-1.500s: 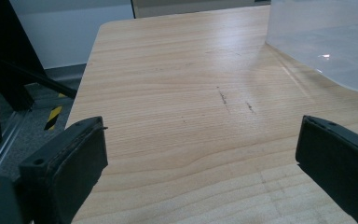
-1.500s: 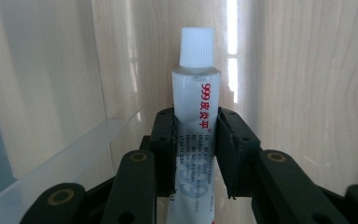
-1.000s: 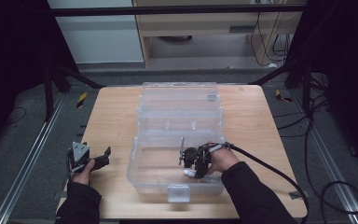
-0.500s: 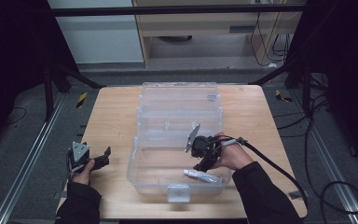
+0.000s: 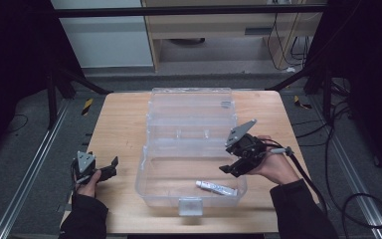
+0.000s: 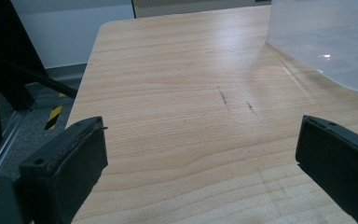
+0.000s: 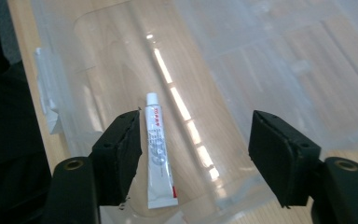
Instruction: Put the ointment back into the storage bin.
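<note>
A clear plastic box (image 5: 189,149) stands on the wooden table (image 5: 124,124) with its lid laid open toward the back. On the box floor near the front wall lies a small white tube (image 5: 216,187). My right gripper (image 5: 233,167) hovers above the box's right side. Its jaws have just been opening and nothing is between them. The right gripper view has the tube (image 7: 157,154) flat below my right gripper (image 7: 196,154), beside the left jaw. My left gripper (image 5: 108,168) rests open near the table's left edge, and in its own view the left gripper (image 6: 200,158) holds nothing.
A corner of the box (image 6: 326,42) lies ahead and to the right of the left gripper. Bare wood (image 6: 191,70) stretches in front of it. A black cable (image 5: 318,184) trails off the right gripper over the table's right edge.
The right gripper has risen out of the box and drawn to the right, its jaws parting. The tube now lies loose on the box floor. The left gripper has stayed put.
</note>
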`<state>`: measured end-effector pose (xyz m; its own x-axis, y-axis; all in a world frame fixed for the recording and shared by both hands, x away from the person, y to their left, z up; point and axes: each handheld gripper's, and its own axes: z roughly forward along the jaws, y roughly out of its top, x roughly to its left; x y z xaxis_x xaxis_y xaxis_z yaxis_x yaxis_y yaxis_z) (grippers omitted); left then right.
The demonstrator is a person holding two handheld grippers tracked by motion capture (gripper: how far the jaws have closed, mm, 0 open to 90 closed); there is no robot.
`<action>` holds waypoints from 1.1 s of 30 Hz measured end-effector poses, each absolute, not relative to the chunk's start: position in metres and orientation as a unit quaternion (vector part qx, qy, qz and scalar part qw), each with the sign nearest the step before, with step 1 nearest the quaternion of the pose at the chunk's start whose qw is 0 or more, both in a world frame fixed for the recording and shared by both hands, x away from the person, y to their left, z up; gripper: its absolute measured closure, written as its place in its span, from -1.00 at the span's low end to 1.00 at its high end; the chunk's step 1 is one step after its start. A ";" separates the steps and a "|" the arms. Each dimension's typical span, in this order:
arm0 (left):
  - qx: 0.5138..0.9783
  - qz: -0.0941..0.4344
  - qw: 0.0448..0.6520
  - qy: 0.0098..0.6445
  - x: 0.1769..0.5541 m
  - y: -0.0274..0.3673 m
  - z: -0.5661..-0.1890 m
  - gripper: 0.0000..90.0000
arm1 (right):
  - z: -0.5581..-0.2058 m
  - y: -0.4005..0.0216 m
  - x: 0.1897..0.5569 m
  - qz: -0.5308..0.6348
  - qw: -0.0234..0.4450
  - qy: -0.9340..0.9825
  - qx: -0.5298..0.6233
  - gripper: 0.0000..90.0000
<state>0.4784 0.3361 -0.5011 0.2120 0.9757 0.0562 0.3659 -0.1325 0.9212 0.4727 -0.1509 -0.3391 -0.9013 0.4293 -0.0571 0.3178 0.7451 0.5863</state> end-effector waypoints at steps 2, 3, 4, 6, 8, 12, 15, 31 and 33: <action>0.658 0.366 0.416 0.510 0.478 0.336 -0.501 -0.97 | -0.337 -0.162 0.471 0.309 0.100 0.920 0.220 -0.30; 0.658 0.366 0.417 0.510 0.478 0.336 -0.501 -0.97 | -0.337 -0.168 0.471 0.315 0.104 0.915 0.228 -0.31; 0.657 0.366 0.417 0.510 0.478 0.336 -0.501 -0.97 | -0.337 -0.174 0.470 0.321 0.110 0.911 0.236 -0.33; 0.657 0.366 0.417 0.510 0.478 0.336 -0.501 -0.97 | -0.337 -0.185 0.470 0.331 0.126 0.897 0.263 -0.38; 0.658 0.366 0.416 0.510 0.478 0.336 -0.501 -0.97 | -0.339 -0.197 0.469 0.344 0.146 0.881 0.291 -0.40; 0.658 0.366 0.416 0.510 0.478 0.336 -0.501 -0.97 | -0.349 -0.222 0.469 0.374 0.178 0.841 0.349 -0.49; 0.658 0.367 0.416 0.510 0.478 0.336 -0.501 -0.97 | -0.359 -0.239 0.469 0.389 0.195 0.815 0.383 -0.55; 0.658 0.366 0.416 0.510 0.478 0.336 -0.501 -0.97 | -0.447 -0.299 0.480 0.365 0.206 0.715 0.560 -0.74; 0.658 0.367 0.416 0.509 0.478 0.336 -0.501 -0.97 | -0.454 -0.304 0.480 0.361 0.206 0.708 0.571 -0.72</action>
<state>0.4785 0.3358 -0.5011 0.2119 0.9755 0.0592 0.3655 -0.1353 0.9209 0.4800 -0.3036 -0.4541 -0.2630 0.9571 0.1212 0.6595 0.0866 0.7467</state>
